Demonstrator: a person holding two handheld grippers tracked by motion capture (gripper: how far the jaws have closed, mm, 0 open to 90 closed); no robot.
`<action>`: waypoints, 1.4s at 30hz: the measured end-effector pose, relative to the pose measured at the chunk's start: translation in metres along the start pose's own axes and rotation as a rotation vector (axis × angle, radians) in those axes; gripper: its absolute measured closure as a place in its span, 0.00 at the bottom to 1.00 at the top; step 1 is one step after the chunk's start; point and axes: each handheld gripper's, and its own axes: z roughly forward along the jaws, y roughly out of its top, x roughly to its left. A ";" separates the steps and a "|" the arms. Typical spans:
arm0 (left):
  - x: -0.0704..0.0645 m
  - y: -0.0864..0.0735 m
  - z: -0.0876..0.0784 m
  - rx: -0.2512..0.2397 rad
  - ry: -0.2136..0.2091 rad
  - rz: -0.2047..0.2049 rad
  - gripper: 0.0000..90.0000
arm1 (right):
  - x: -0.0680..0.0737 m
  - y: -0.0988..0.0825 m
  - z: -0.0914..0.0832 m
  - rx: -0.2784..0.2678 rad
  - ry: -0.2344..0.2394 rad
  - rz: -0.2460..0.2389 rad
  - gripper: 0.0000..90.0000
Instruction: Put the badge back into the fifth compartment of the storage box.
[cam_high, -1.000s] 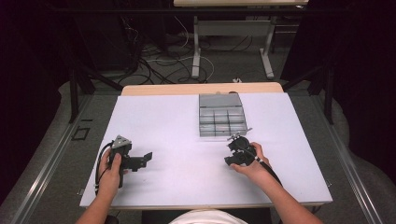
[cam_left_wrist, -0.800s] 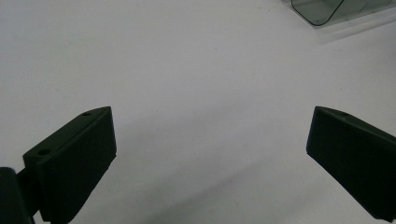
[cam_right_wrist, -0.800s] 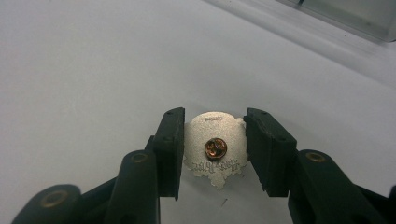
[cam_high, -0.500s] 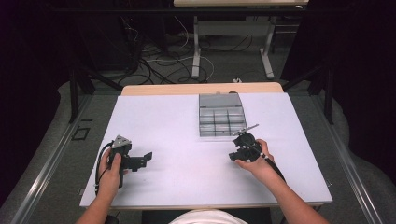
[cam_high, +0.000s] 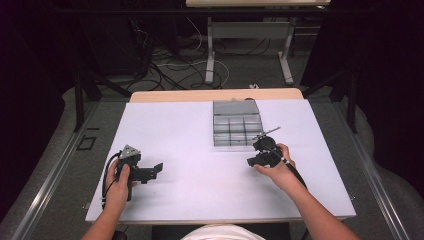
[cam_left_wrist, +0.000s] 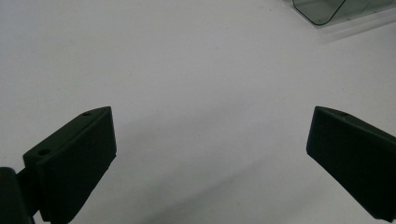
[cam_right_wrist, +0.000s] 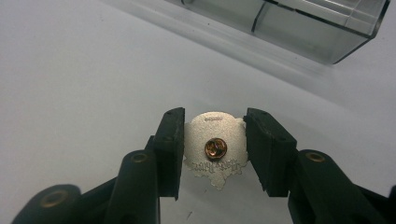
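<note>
My right gripper (cam_right_wrist: 212, 149) is shut on a small silver pin badge (cam_right_wrist: 214, 163), whose back faces the camera with a round copper clasp at its middle. The badge hangs a little above the white table, close to the clear compartment box (cam_right_wrist: 299, 23). In the high view the right gripper (cam_high: 260, 155) is just off the front right corner of that box (cam_high: 235, 122). My left gripper (cam_left_wrist: 210, 140) stands wide open over bare table, with nothing between its black jaws. In the high view the left gripper (cam_high: 150, 172) rests low at the table's left.
The white table top (cam_high: 190, 135) has a wooden strip along its far edge. The clear box has several compartments and its corner (cam_left_wrist: 322, 11) shows in the left gripper view. Cables and table legs (cam_high: 210, 50) lie on the floor beyond.
My right gripper has moved a little to the right and up with the badge, closer to the box's front right corner. The left hand has stayed where it was.
</note>
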 end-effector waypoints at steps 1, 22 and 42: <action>0.000 0.000 0.000 0.000 -0.001 0.000 0.02 | 0.000 0.001 0.000 0.000 -0.003 0.006 0.64; 0.000 0.000 0.000 0.000 0.001 0.001 0.02 | -0.014 0.023 -0.008 -0.026 -0.005 0.033 0.64; -0.001 -0.001 0.001 -0.015 0.009 -0.002 0.02 | -0.016 0.052 -0.012 -0.049 -0.031 0.036 0.64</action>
